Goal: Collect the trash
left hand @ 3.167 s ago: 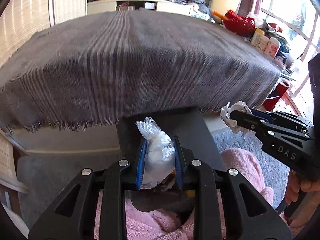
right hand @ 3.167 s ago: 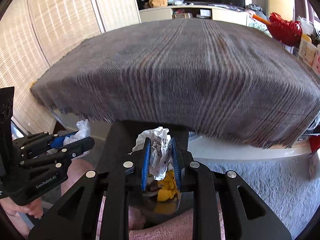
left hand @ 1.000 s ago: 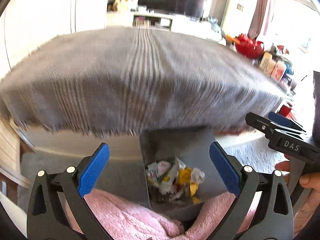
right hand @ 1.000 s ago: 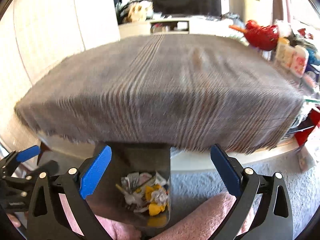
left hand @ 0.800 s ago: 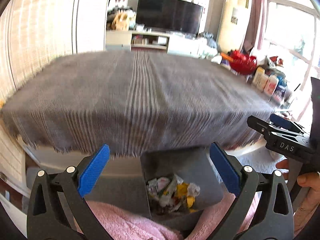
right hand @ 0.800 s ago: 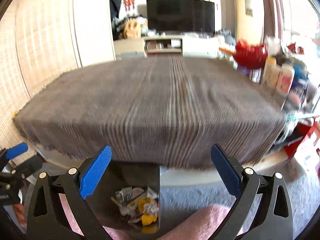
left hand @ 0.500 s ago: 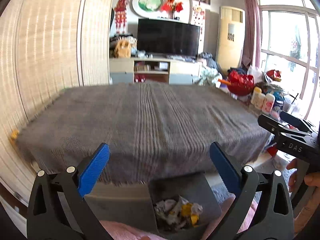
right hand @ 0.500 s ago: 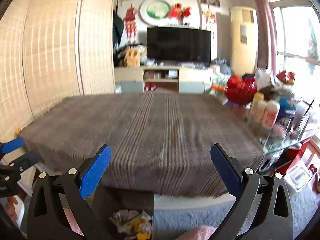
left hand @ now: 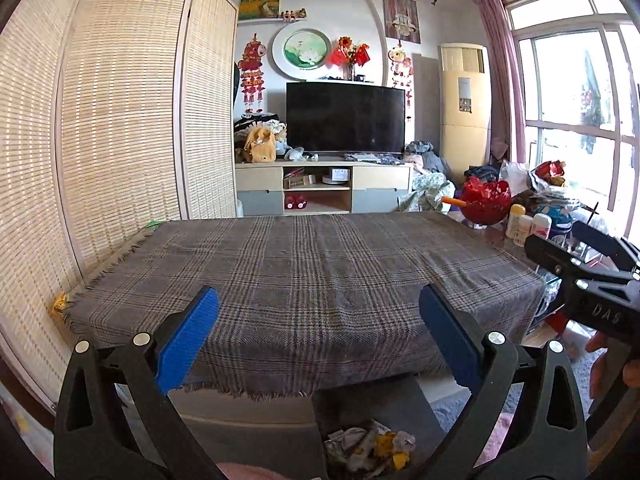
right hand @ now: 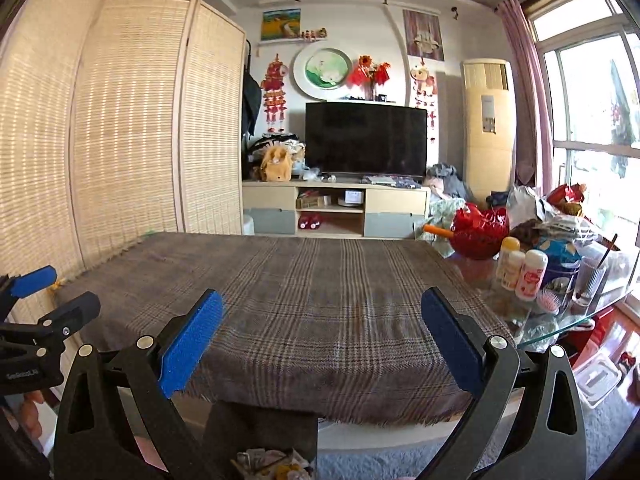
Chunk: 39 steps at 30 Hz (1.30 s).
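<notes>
A dark grey bin (left hand: 404, 400) stands on the floor below the table's near edge, with crumpled white and yellow trash (left hand: 370, 450) inside; the bin (right hand: 264, 424) and its trash (right hand: 272, 464) also show at the bottom of the right wrist view. My left gripper (left hand: 318, 336) is open and empty, raised above the bin and level with the table's near edge. My right gripper (right hand: 322, 338) is open and empty, likewise above the bin. The right gripper (left hand: 588, 272) shows at the right of the left wrist view; the left gripper (right hand: 44, 312) shows at the left of the right wrist view.
The table wears a brown plaid cloth (left hand: 312, 268). At its right end stand a red basket (right hand: 478, 236), bottles (right hand: 520, 268) and clutter on glass. A bamboo screen (left hand: 100, 140) lines the left. A TV (left hand: 344, 118) and cabinet stand behind. Grey carpet (right hand: 560, 440) covers the floor.
Both grippers, shut on trash 3.2 s ago, stand open with the trash in the bin. Over the last second both rose and tilted up from the bin toward the table top.
</notes>
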### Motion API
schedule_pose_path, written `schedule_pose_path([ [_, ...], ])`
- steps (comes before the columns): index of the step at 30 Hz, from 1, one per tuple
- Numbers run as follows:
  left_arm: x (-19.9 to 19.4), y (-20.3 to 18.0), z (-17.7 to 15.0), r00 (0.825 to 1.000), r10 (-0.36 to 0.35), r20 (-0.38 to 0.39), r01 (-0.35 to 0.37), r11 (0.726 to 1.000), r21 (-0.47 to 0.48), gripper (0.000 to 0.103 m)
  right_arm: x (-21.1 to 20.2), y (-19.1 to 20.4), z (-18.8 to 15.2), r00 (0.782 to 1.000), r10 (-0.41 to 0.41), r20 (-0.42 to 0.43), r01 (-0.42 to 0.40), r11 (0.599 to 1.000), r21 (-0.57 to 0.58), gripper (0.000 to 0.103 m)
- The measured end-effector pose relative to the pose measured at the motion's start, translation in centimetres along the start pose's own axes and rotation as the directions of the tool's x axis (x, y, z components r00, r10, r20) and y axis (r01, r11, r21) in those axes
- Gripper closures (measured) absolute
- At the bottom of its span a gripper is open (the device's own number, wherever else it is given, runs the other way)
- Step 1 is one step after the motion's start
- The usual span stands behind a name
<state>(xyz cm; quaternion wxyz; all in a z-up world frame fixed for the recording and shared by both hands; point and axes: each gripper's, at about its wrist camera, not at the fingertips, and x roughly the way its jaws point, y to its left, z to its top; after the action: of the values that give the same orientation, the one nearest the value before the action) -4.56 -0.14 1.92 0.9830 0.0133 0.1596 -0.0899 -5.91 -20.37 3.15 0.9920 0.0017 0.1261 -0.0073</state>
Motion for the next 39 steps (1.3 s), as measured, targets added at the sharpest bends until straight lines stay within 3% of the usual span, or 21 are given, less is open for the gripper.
schedule_pose_path([
  [39, -2.3, -0.4, -0.7, 0.999, -0.036, 0.029, 0.036, 0.999, -0.008, 0.008, -1.6, 0.1, -0.8, 1.0, 0.013, 0.018, -0.013, 1.0, 0.018, 0.003],
])
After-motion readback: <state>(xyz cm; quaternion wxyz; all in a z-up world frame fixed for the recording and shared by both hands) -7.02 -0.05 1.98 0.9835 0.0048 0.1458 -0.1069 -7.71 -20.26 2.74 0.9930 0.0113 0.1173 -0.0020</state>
